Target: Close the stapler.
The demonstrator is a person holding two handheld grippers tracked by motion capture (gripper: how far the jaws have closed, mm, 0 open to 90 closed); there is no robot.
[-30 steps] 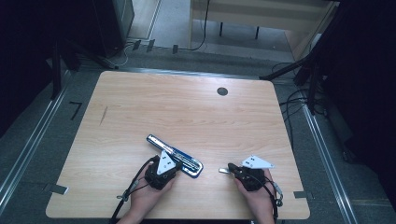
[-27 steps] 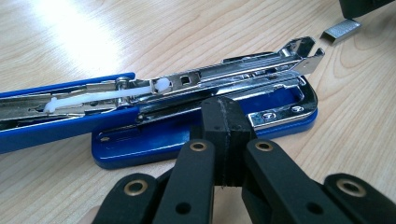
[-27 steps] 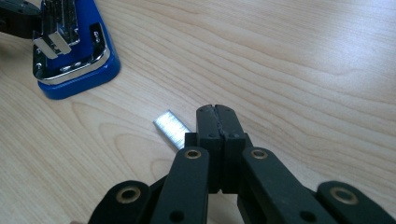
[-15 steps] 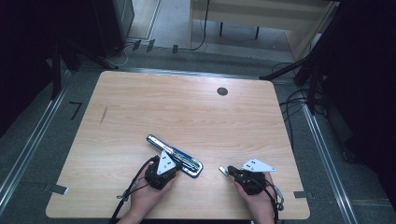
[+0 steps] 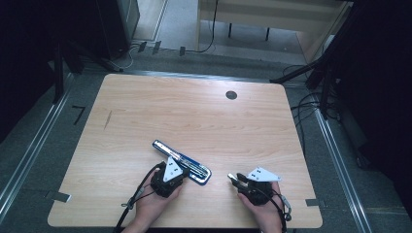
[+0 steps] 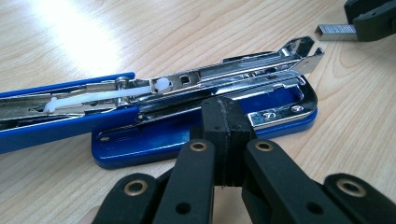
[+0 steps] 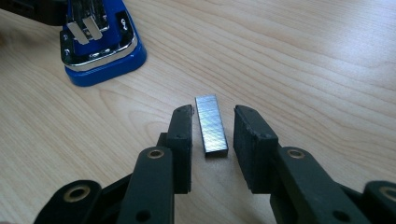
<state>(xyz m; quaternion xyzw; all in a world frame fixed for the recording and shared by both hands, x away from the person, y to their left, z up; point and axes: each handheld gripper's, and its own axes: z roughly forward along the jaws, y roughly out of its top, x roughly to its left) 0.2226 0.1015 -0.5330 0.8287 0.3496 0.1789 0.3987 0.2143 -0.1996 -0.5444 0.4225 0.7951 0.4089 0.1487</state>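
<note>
Blue stapler (image 6: 205, 112) lies opened out on the worktop (image 5: 194, 116), its chrome magazine exposed, with my left tool (image 6: 223, 135) closed and pressed against its base. Over the last second the right tool (image 7: 212, 133) has barely shifted; its jaws stand open around the staple strip (image 7: 211, 125), which lies flat between them, touching neither pad. I judge the grasp is the step in hand, loading after that. Ahead and left of the right tool sits the stapler's nose. Nothing blocks the path between; only the raised blue arm could crowd the magazine.
</note>
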